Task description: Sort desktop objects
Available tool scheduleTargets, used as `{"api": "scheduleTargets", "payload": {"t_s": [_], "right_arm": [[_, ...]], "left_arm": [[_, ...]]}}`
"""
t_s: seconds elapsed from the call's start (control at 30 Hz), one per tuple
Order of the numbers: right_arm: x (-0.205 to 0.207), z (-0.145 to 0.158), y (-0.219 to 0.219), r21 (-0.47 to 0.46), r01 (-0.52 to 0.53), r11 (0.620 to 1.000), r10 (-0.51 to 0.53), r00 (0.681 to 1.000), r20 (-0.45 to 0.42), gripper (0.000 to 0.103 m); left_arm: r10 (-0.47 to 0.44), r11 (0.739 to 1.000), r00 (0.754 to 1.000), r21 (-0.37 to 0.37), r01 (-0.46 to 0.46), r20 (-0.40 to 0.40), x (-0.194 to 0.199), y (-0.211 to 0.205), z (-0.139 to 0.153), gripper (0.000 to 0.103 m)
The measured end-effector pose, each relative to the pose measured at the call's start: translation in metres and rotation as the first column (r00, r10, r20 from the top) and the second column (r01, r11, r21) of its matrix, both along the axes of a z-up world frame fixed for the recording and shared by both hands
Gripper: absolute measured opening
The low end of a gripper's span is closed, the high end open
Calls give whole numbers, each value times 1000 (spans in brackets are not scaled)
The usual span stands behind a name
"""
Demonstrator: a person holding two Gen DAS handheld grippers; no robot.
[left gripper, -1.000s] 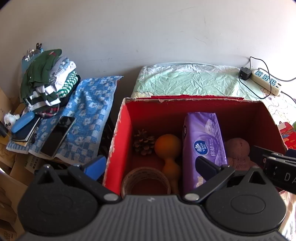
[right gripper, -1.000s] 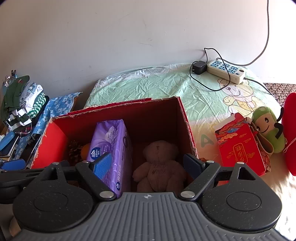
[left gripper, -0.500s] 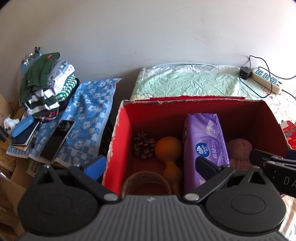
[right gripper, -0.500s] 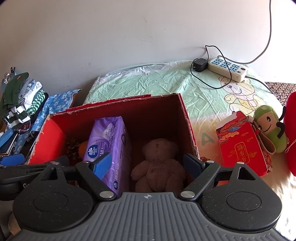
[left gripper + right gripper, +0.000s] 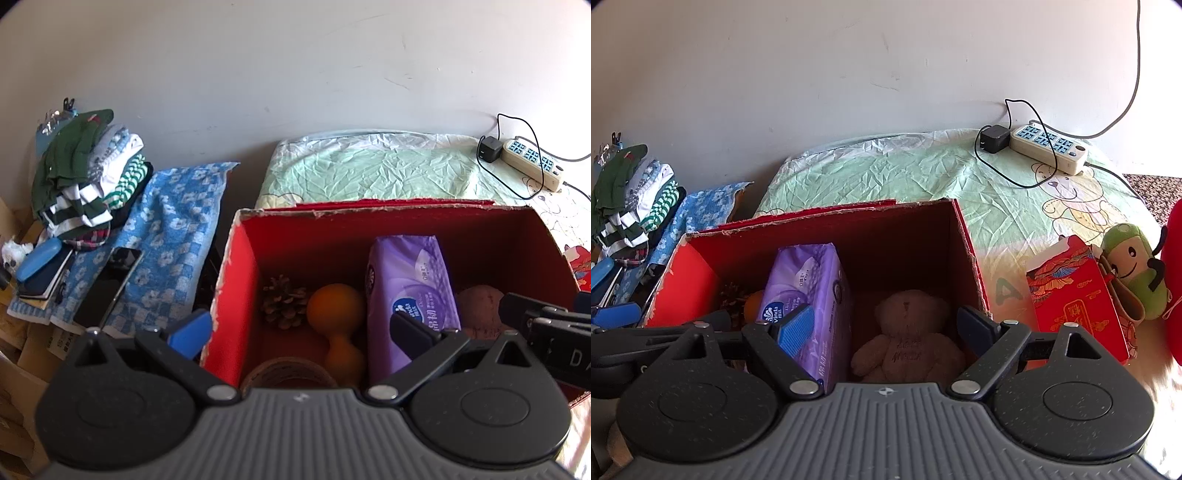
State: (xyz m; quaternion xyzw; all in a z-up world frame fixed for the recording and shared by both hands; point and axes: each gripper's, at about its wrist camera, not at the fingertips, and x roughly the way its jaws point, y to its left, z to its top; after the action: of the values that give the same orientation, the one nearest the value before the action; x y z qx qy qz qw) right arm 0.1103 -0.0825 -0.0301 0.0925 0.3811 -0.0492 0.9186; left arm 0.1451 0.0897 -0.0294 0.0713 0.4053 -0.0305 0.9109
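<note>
Soft plush: the teddy bear (image 5: 908,339) lies in the red box (image 5: 967,254), right of the tissue pack (image 5: 809,295). Light and compressible, I judge; I would grip its torso. Both my right gripper (image 5: 884,325) and left gripper (image 5: 295,328) are spread wide, holding nothing.

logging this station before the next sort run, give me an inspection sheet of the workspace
surface: table under a crumpled green cartoon cloth.
job's things: open red box holds purple tissue pack, brown teddy bear, orange dumbbell-shaped toy, pine cone, tape roll. Outside, to its right: red gift bag, green plush toy.
clutter: folded clothes, black phone and blue case on or by the blue checked towel.
grippers: left tool and right tool both open, empty, over the box.
cables: power strip with black adapter and looping cords at the wall.
surroundings: plain white wall.
</note>
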Motion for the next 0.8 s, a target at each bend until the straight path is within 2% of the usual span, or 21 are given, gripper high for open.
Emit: {"api": "scheduleTargets", "payload": {"t_s": [0.27, 0.37, 0.8], "right_arm": [[1, -4, 2, -17, 4, 1000, -4, 1000, 5, 87], [3, -8, 5, -42, 7, 999, -7, 1000, 7, 87], [10, -19, 5, -42, 23, 999, -23, 1000, 0, 87]], "left_arm": [[-9, 1000, 1000, 8, 9, 11, 2, -1, -10, 102], [-13, 1000, 1000, -3, 13, 2, 4, 1, -15, 102], [0, 999, 1000, -48, 1, 27, 8, 6, -24, 102]]}}
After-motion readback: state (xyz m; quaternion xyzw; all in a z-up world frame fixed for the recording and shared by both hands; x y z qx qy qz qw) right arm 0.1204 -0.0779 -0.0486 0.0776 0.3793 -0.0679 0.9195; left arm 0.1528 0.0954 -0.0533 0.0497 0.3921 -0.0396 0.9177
